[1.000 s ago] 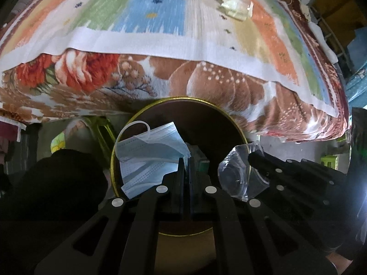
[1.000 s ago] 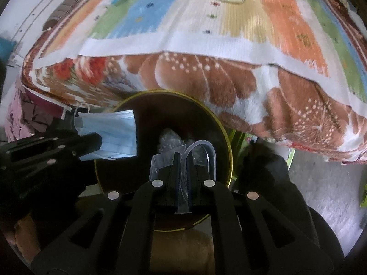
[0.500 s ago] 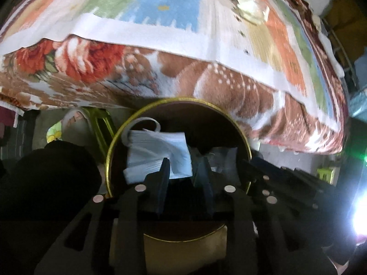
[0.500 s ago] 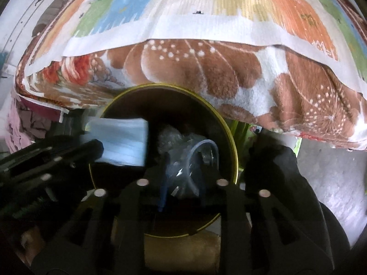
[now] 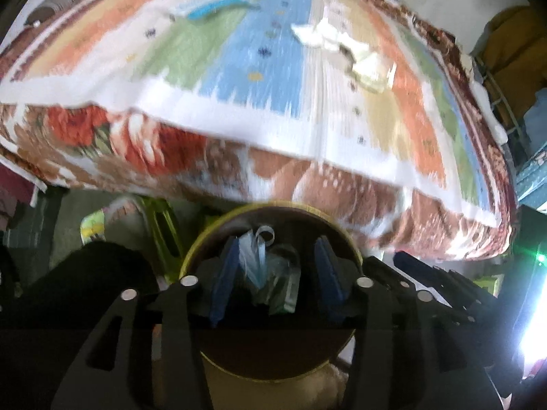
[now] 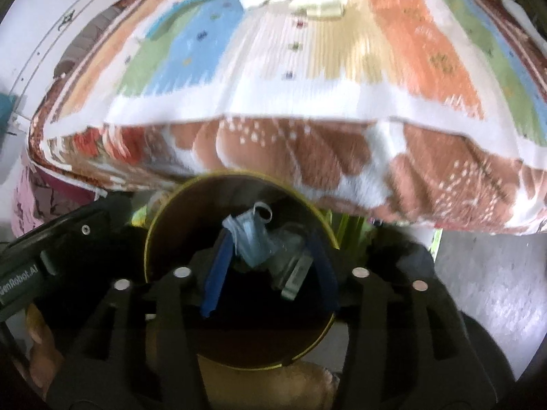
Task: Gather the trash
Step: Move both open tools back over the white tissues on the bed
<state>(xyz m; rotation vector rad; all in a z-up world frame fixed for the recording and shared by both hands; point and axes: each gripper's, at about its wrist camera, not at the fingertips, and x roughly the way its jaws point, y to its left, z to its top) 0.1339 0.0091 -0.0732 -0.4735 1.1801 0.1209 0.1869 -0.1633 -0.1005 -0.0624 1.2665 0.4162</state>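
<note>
Both loads have dropped since a second ago: the blue face mask that your left gripper pinched and the clear plastic wrapper your right gripper held now lie inside the round bin, down among the other rubbish. Your two grippers are released, jaws opening, with nothing pressed between the pads; the mask and wrapper only show through the gaps because you look straight down into the bin.

Watch these risks:
- The mask's ear loop curls up near your right gripper's blue pad. You could snag it as you lift away and drag the mask back out over the rim.
- Your grippers hang close together over the same opening, the left one's body at the edge of the right view. They may knock each other as you pull away.
- The bin stands just beside the bed's overhanging blanket; a careless swing could nudge it.

More trash waits on the bed: white crumpled tissues well up the striped cover, and a blue strip farther off.
</note>
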